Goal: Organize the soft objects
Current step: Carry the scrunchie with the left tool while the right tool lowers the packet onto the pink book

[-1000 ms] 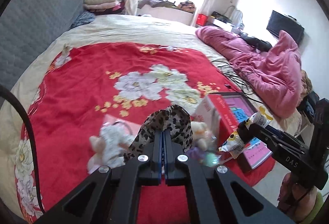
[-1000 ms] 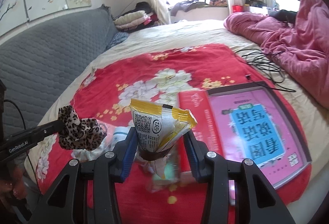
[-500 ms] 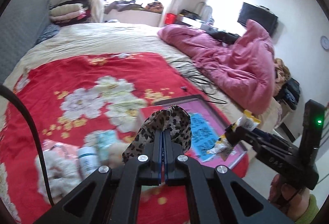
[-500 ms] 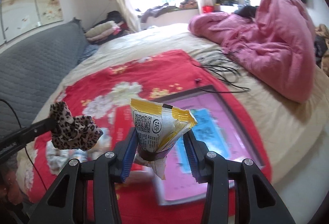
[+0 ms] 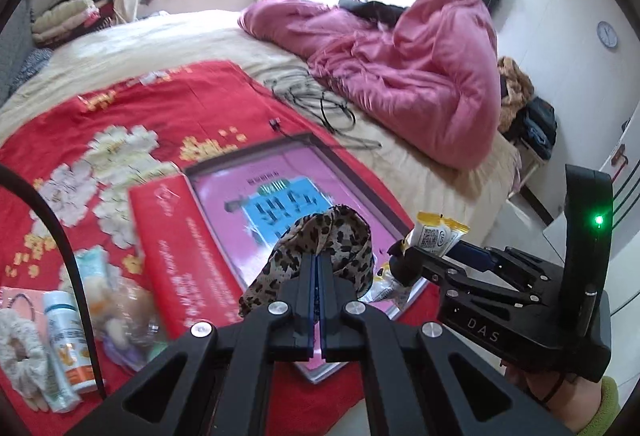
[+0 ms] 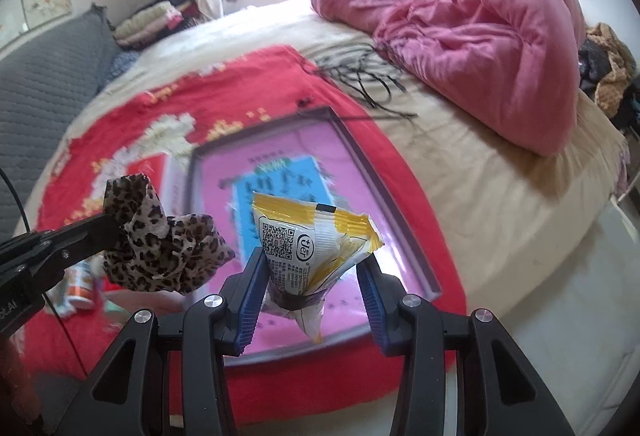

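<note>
Leopard scrunchie (image 5: 324,256) pinched dead centre in the left gripper (image 5: 319,278), jaws pressed together on the cloth with no gap showing, loose folds bunched above and to both sides of the tips. Held up in the air over the near part of the pink tray (image 5: 280,171), not resting on anything. Probably carried this way so the soft cloth can be dropped straight down into the tray.

Yellow-and-white snack packet (image 6: 310,244) caught low down at its twisted neck in the right gripper (image 6: 312,290). Blue pads (image 6: 250,296) partly apart, closed only as far as the crumpled neck allows, upper part of the packet fanning out above them. Also in the air, over the near half of the tray, just to the right of the scrunchie without clearly touching it.

Tray lying open and flat on the red flowered blanket (image 5: 132,107), red box lid (image 5: 176,236) along its left edge. White scrunchie (image 5: 18,356), tube (image 5: 56,348) and a few blurred bits left on the blanket well to the left of the tray, likely waiting their turn. Pink quilt (image 5: 408,63) heaped at the far right of the bed, clear of the work.
</note>
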Demonstrator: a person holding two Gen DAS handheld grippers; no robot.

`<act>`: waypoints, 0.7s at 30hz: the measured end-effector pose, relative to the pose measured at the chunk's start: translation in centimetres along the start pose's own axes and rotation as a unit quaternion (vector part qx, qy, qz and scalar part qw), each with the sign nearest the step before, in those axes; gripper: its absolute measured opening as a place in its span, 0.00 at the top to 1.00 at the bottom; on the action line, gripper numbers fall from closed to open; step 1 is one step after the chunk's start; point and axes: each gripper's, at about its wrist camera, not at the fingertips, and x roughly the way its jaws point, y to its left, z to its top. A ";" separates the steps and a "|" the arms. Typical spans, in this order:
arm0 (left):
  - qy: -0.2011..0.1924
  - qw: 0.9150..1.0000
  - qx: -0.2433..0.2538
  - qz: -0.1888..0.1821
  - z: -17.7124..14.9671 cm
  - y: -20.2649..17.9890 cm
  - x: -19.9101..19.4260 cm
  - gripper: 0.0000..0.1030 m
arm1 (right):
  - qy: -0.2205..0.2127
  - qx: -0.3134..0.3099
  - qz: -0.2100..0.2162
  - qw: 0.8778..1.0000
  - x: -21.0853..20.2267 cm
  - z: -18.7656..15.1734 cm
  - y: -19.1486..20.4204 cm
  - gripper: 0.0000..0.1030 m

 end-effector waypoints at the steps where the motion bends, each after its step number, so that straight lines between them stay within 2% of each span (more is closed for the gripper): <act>1: 0.007 1.000 0.001 -0.001 0.0 -0.2 0.7 0.99 | 0.008 0.002 -0.004 1.000 0.5 -0.1 -0.4 0.55; 8: 0.039 0.999 0.016 0.009 -0.6 -0.7 3.9 0.99 | 0.028 -0.001 -0.012 1.000 3.1 0.4 -1.3 0.55; 16: 0.059 0.998 0.016 0.019 -0.9 -0.2 6.5 0.99 | 0.052 0.000 -0.016 0.999 7.7 0.7 -1.5 0.55; 21: 0.069 0.997 0.018 0.018 -1.1 -0.3 7.7 0.99 | 0.059 0.005 -0.018 0.998 8.7 0.3 -1.9 0.55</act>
